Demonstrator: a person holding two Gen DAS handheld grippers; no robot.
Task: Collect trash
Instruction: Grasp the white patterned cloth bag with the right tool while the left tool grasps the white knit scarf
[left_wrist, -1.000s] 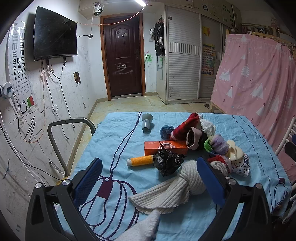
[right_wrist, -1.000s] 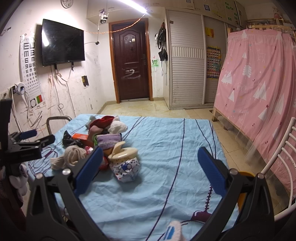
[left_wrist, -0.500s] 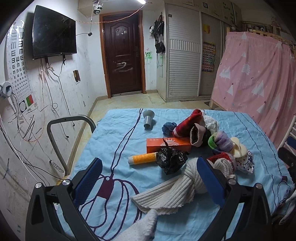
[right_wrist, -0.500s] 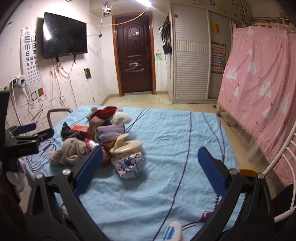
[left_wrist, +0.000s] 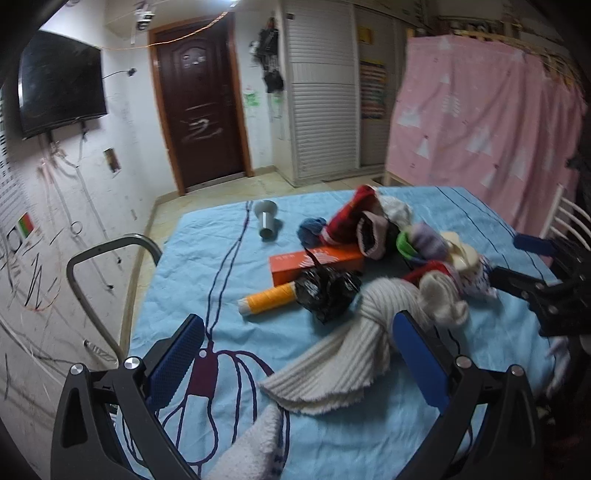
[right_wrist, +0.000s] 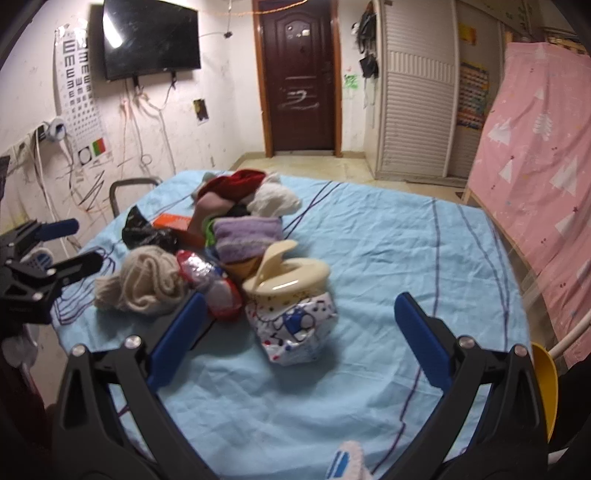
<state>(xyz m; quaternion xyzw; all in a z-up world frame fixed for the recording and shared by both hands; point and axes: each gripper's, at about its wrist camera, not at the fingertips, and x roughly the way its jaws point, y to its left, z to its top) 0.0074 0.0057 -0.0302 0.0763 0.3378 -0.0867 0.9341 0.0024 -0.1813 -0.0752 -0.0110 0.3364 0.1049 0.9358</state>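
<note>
A crumpled black plastic bag (left_wrist: 327, 291) lies on the blue sheet (left_wrist: 221, 280) beside an orange box (left_wrist: 314, 264) and a yellow thread spool (left_wrist: 267, 300). My left gripper (left_wrist: 297, 354) is open and empty, just short of a white knitted scarf (left_wrist: 354, 350). My right gripper (right_wrist: 299, 339) is open and empty in front of a patterned wipes pack (right_wrist: 295, 325) with a cream lid (right_wrist: 286, 275). The black bag also shows in the right wrist view (right_wrist: 147, 230). A red-and-clear wrapper (right_wrist: 208, 277) lies by a beige yarn bundle (right_wrist: 144, 280).
A pile of socks and clothes (left_wrist: 380, 229) sits mid-bed, with a grey funnel-shaped piece (left_wrist: 266, 221) behind it. A metal chair frame (left_wrist: 107, 266) stands left of the bed. A pink curtain (right_wrist: 535, 155) hangs on the right. A yellow object (right_wrist: 545, 384) sits at the bed's right edge.
Both grippers have moved closer to the pile and turned slightly; the objects look larger. Both stay open and empty. The right gripper now shows at the left view's right edge.
</note>
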